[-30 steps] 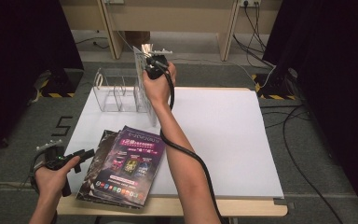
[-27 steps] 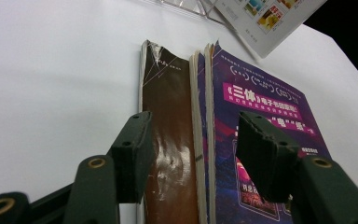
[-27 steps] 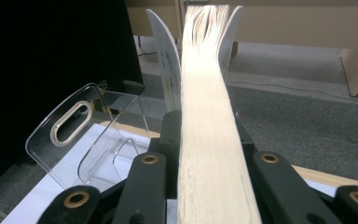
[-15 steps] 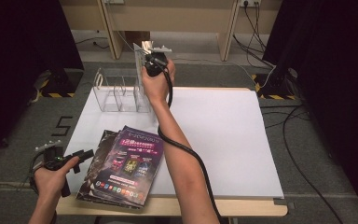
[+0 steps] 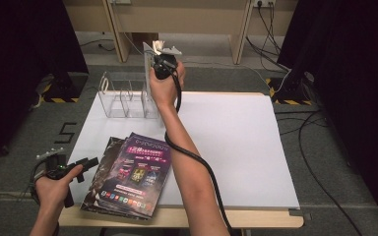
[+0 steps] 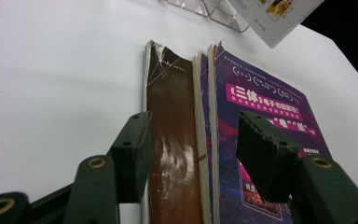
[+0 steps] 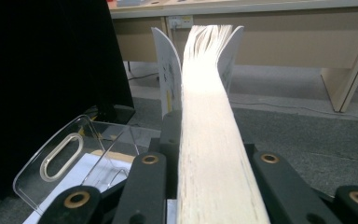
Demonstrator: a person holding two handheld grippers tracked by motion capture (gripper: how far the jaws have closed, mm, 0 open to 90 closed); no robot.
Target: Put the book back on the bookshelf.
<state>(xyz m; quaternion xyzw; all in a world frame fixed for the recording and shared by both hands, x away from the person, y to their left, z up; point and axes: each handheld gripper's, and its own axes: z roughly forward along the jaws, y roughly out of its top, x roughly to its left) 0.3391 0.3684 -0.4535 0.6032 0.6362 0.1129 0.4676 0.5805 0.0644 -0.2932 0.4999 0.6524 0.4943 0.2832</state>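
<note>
White table (image 5: 236,147) unchanged | right gripper (image 5: 163,61) jaws still clamp magazine (image 7: 207,135) | left gripper (image 5: 86,164) jaws gape, empty.

White table (image 5: 236,147) bears magazines (image 5: 133,177) (stacked), clear rack (image 5: 125,98).

right gripper (image 5: 163,55): holds magazine (image 5: 158,49) above clear rack (image 5: 125,96) | left gripper (image 5: 86,163): beside magazine stack (image 5: 130,174)

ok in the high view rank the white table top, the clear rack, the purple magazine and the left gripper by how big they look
1. white table top
2. purple magazine
3. clear rack, a bit smaller than the magazine; it stands farther from the camera, so unsure
4. left gripper
</note>
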